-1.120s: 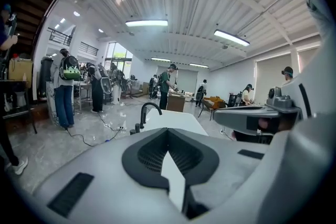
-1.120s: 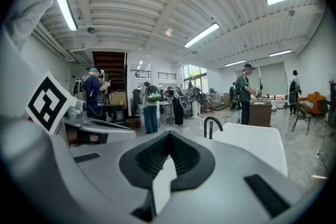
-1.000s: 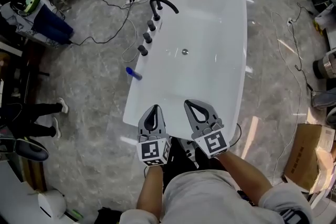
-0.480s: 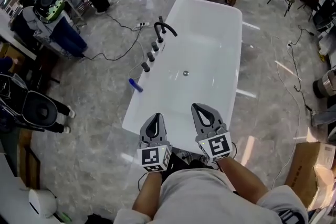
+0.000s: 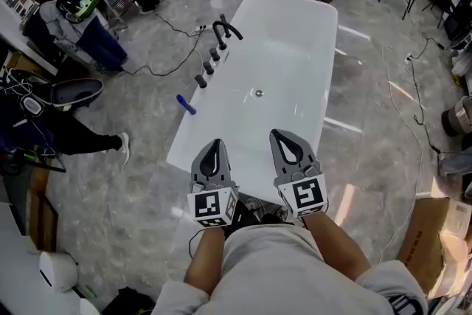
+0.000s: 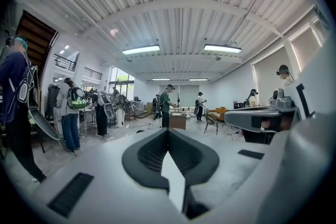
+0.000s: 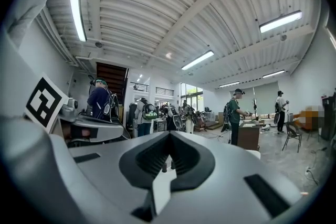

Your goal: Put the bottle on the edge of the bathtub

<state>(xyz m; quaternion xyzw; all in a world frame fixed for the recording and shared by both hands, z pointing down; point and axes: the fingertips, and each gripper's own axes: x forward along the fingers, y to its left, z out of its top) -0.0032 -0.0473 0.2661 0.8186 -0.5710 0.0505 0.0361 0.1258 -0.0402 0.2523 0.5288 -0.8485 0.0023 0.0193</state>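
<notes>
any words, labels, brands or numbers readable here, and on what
No readable words or numbers in any view.
On the left gripper and right gripper: black-and-white square marker patterns only, no letters.
Print on the cardboard box: too small to read.

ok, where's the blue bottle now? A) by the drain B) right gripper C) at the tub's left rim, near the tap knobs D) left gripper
C: the blue bottle lies at the left rim of the bathtub, just this side of the tap knobs, well clear of the drain.
</notes>
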